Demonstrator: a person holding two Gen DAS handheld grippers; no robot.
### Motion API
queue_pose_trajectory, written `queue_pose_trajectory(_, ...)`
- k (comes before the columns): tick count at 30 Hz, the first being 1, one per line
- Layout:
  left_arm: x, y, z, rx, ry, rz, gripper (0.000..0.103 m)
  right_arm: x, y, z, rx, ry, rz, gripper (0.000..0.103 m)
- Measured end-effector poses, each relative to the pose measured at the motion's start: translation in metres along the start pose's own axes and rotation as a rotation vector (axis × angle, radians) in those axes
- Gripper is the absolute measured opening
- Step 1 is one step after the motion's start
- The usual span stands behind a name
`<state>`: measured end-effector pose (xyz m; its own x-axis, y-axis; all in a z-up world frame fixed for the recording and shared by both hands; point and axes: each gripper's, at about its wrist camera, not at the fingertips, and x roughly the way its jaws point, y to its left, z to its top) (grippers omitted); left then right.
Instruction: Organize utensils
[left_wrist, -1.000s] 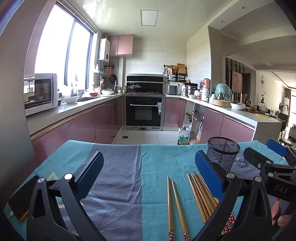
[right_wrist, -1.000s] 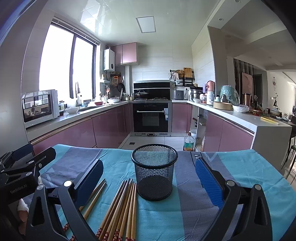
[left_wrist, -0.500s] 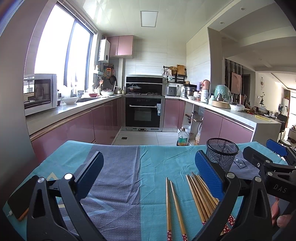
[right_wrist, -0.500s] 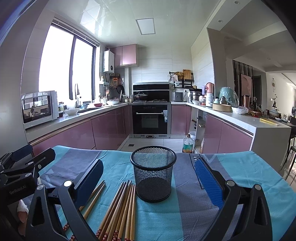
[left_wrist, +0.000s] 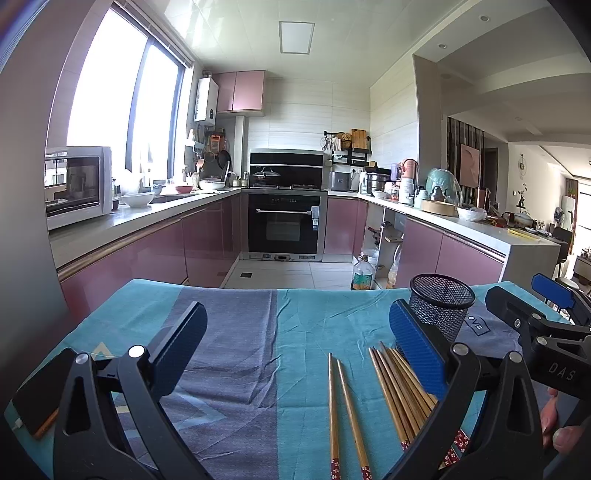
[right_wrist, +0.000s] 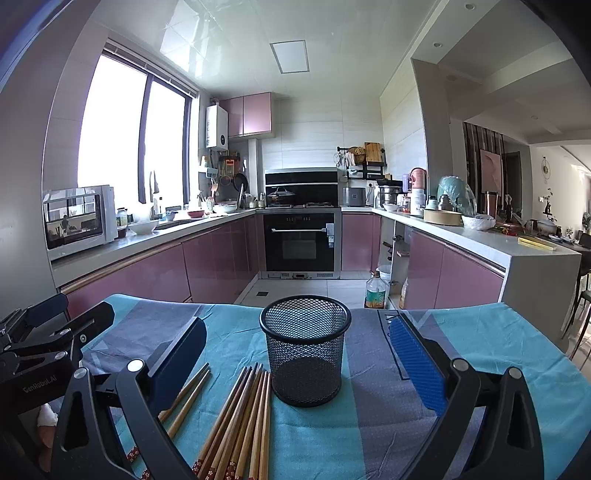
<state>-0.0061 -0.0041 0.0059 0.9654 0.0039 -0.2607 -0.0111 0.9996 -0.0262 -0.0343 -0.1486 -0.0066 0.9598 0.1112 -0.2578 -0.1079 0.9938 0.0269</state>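
A black mesh cup (right_wrist: 305, 350) stands upright and empty on the blue-grey tablecloth (right_wrist: 373, 413); it also shows in the left wrist view (left_wrist: 441, 306). A bundle of several wooden chopsticks (right_wrist: 240, 417) lies just left of the cup, and a separate pair (right_wrist: 184, 400) lies further left. In the left wrist view the bundle (left_wrist: 400, 387) and the pair (left_wrist: 341, 410) lie to the right. My left gripper (left_wrist: 295, 343) is open and empty above the cloth. My right gripper (right_wrist: 297, 354) is open and empty, with the cup between its fingers' line of sight.
A phone (left_wrist: 40, 395) lies at the table's left edge. The table's far edge (left_wrist: 295, 290) drops to the kitchen floor, where an oil bottle (right_wrist: 375, 291) stands. Pink cabinets and counters run left, back and right.
Both views have shifted slightly; the cup and chopsticks sit a little lower and farther in frame. Both grippers stay open and nothing on the table has moved.
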Motion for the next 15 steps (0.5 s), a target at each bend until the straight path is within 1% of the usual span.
queue_pose_trajectory(15, -0.0024, -0.0007, 0.0001, -0.001, -0.005, -0.006, 0.097, -0.0005, -0.0018, 0.0004, 0.003, -0.001, 0.005, 0.096)
